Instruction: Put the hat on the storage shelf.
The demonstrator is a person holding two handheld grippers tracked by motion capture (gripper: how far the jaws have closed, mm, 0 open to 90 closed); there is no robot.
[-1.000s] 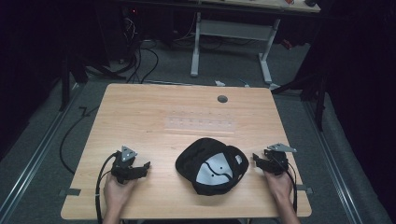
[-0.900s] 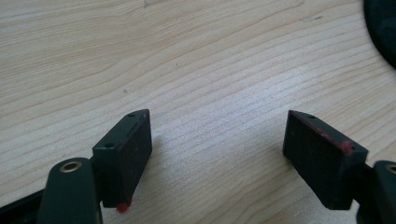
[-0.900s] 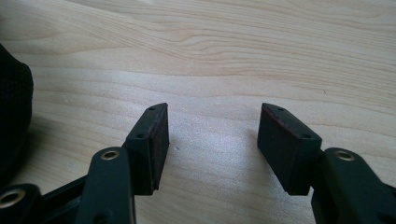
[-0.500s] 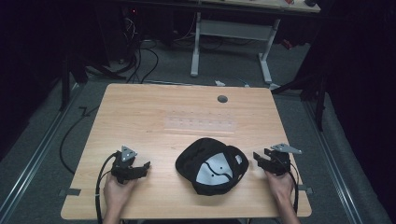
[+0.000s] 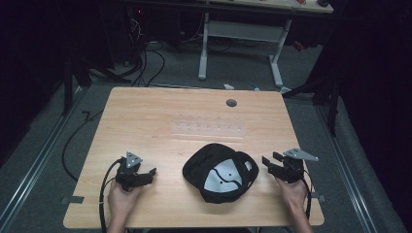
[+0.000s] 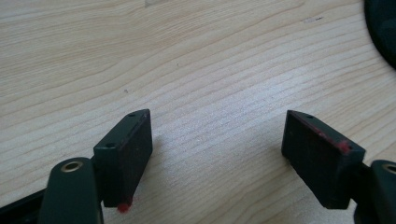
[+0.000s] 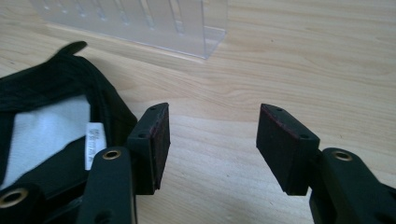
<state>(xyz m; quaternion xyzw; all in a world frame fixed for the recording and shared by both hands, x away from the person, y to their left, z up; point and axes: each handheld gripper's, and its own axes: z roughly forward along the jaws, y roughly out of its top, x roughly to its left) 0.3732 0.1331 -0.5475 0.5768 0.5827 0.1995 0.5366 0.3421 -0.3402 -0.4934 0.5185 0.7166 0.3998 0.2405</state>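
1. The black cap [image 5: 221, 172] lies upside down on the counter [image 5: 160, 116], lining up, between the two claws: just beside the right claw [image 5: 270, 162] on its inner side, and a little apart from the left claw [image 5: 151, 173].
2. The right claw stands wide open with nothing between its pads; in the right gripper view its jaws hover just above bare wood, the cap's edge [image 7: 60, 93] close by its left jaw.
3. The left claw [image 6: 219, 149] is also wide open and empty, resting low over the counter, with only a sliver of the cap [image 6: 383, 28] at the far right ahead of it.
4. The step in hand looks like an approach to the cap's near rim with the right claw.
5. To do it well, bring the right claw sideways toward the cap so one jaw slips inside the crown and the other stays outside, then close on the rim.
6. Keep the lower jaw clear of the wood, or it may push the cap away instead of straddling it.
7. Ahead of the right claw a clear plastic rack [image 7: 140, 21] stands on the counter; stay short of it.
8. The left claw could steady the opposite rim if the cap slides.
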